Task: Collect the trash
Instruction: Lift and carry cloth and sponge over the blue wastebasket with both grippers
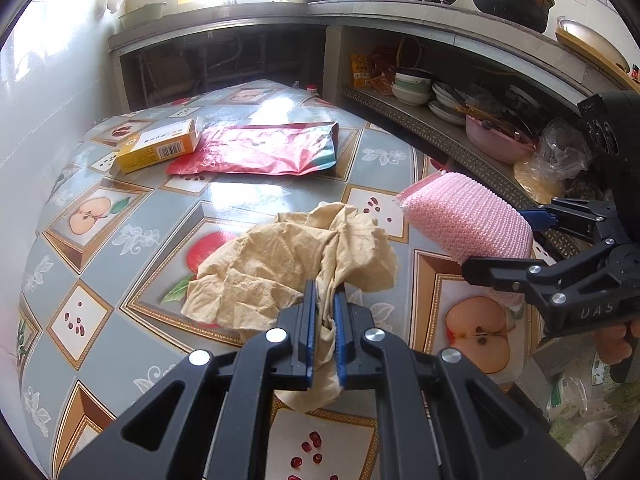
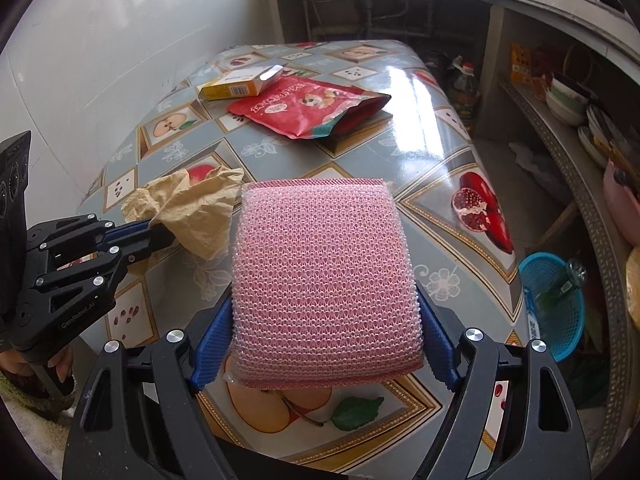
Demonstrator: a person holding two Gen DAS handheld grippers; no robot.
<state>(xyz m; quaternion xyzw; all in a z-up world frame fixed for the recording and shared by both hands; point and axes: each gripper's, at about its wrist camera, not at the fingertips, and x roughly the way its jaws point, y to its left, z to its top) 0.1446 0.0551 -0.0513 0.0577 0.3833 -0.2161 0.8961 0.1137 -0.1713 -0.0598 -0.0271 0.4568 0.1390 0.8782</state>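
Crumpled tan paper napkin, creased and bunched, lies on the fruit-patterned glossy tablecloth, its long axis running from the near table edge toward the left; one twisted end is pinched between the clenched left gripper; pink mesh scouring sponge, rectangular, long axis pointing away along the fingers, sits clamped at its sides in the right gripper; beyond lie a red foil snack bag and a yellow cardboard box, touching.
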